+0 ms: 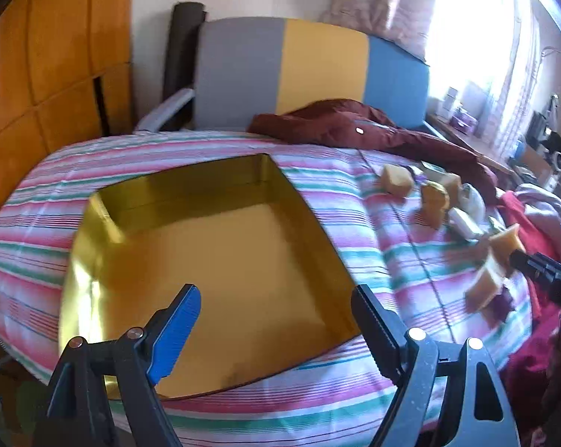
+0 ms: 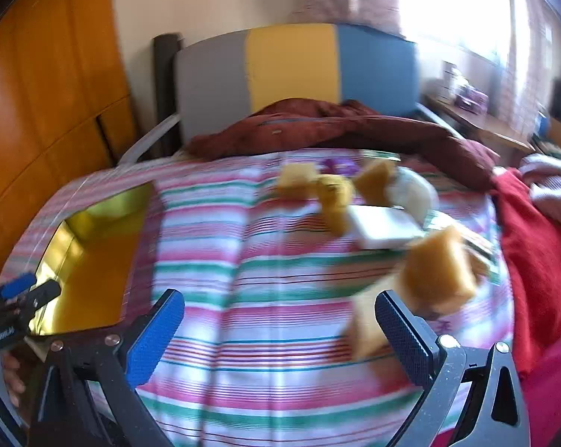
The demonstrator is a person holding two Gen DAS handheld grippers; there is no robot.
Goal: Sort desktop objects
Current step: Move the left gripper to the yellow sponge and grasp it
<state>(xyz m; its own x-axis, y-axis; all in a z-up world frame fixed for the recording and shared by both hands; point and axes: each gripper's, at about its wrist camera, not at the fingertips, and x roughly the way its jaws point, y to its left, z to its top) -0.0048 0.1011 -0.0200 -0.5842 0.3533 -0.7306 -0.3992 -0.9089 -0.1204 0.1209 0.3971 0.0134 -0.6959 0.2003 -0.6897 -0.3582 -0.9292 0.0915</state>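
Observation:
A shallow gold tin box (image 1: 220, 246) lies empty on the striped bed cover (image 1: 392, 231). My left gripper (image 1: 276, 316) hovers open over the box's near side with nothing between its fingers. To the right lies a loose pile of several tan sponge-like blocks (image 1: 397, 180), a white flat block (image 1: 464, 223) and a pale round item. In the right wrist view my right gripper (image 2: 280, 326) stands open above the cover, with one tan block (image 2: 440, 268) just beyond its right finger. The white block (image 2: 382, 227) and the gold box (image 2: 94, 260) show there too.
A dark red garment (image 1: 354, 123) is heaped at the bed's far end before a grey, yellow and blue headboard (image 1: 317, 67). Red and pink clothes (image 2: 537, 253) crowd the right edge. A wooden wardrobe (image 1: 38, 74) stands left, a cluttered desk (image 1: 466, 123) right.

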